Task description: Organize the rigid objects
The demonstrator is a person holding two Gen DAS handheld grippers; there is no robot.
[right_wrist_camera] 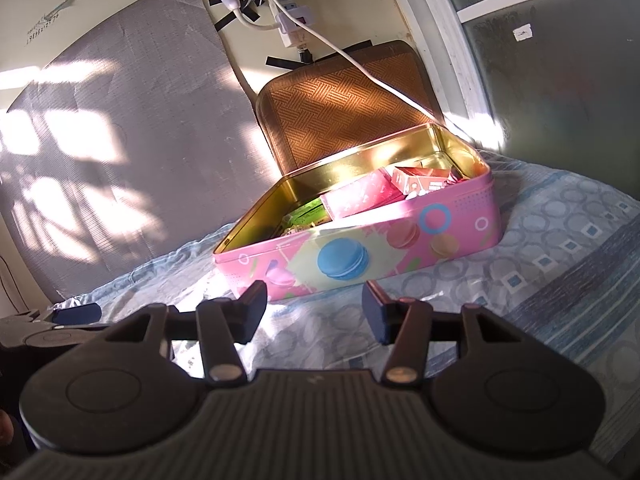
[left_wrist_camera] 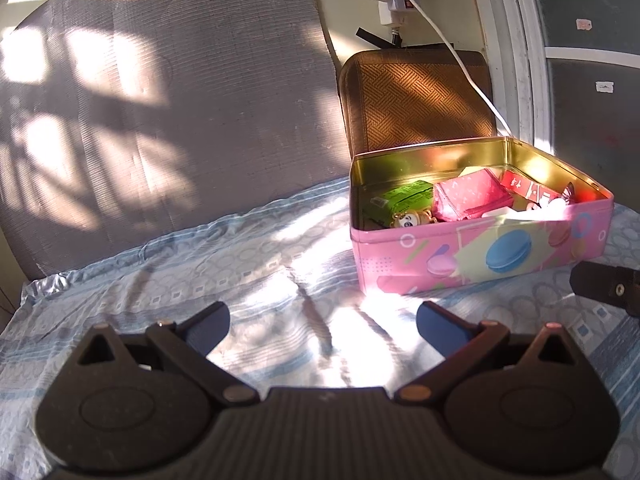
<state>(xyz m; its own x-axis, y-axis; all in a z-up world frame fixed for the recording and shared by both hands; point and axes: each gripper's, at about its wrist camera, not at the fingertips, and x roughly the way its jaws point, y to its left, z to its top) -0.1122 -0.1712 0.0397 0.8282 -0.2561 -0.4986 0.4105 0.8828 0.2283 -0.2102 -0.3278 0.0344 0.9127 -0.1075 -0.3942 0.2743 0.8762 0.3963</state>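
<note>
Left gripper (left_wrist_camera: 323, 322): jaws wide apart, nothing between them, over the blue bedsheet (left_wrist_camera: 160, 288) | Right gripper (right_wrist_camera: 314, 308): jaws parted, empty, just short of the pink tin (right_wrist_camera: 360, 252) | Tin: on the sheet, lid off, holding a green packet (left_wrist_camera: 404, 196), pink pouch (left_wrist_camera: 472, 196), red box (right_wrist_camera: 420, 180)

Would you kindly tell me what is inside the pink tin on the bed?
The pink tin holds a green packet, a pink pouch, a red carton and a small bear charm. Its near wall hides whatever lies beneath them.
</note>
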